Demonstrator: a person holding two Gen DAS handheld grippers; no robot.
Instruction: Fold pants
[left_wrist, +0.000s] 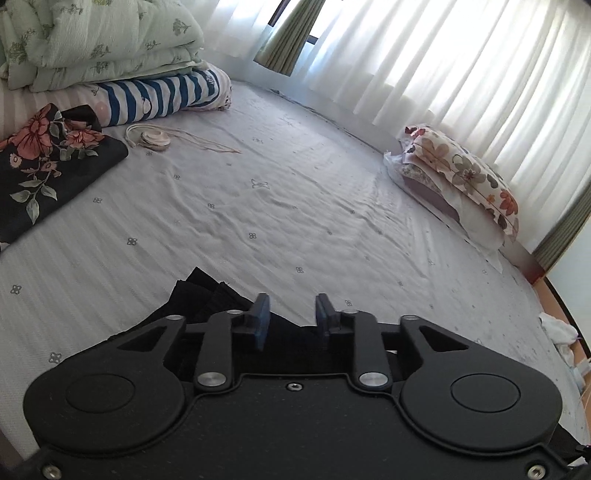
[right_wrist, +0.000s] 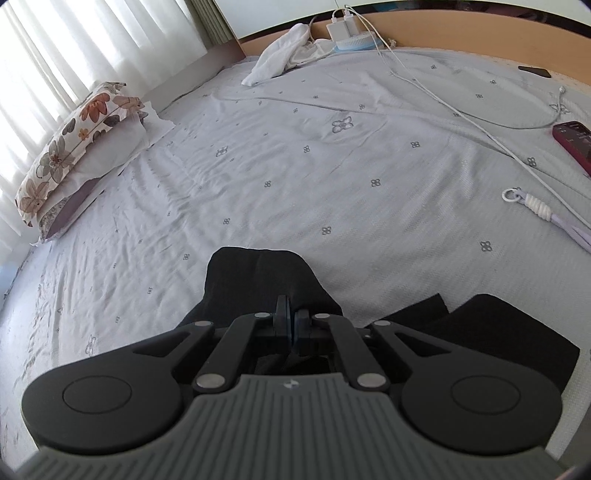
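Observation:
The black pants (right_wrist: 258, 280) lie on the pale grey bed sheet (right_wrist: 295, 166), mostly hidden under both grippers. In the right wrist view my right gripper (right_wrist: 291, 317) is shut on a raised fold of the pants, and more black cloth (right_wrist: 498, 328) lies to its right. In the left wrist view my left gripper (left_wrist: 291, 314) is open, its jaws apart just above the pants' edge (left_wrist: 207, 295), holding nothing.
A floral pillow (left_wrist: 465, 177) lies by the curtains. Folded quilts (left_wrist: 92, 40), a striped blanket (left_wrist: 159, 96), a black floral cloth (left_wrist: 40, 166) and a cord (left_wrist: 155, 138) lie at the left. White cables (right_wrist: 461, 110), a red phone (right_wrist: 576, 144) and a white cloth (right_wrist: 280, 51) lie at the right.

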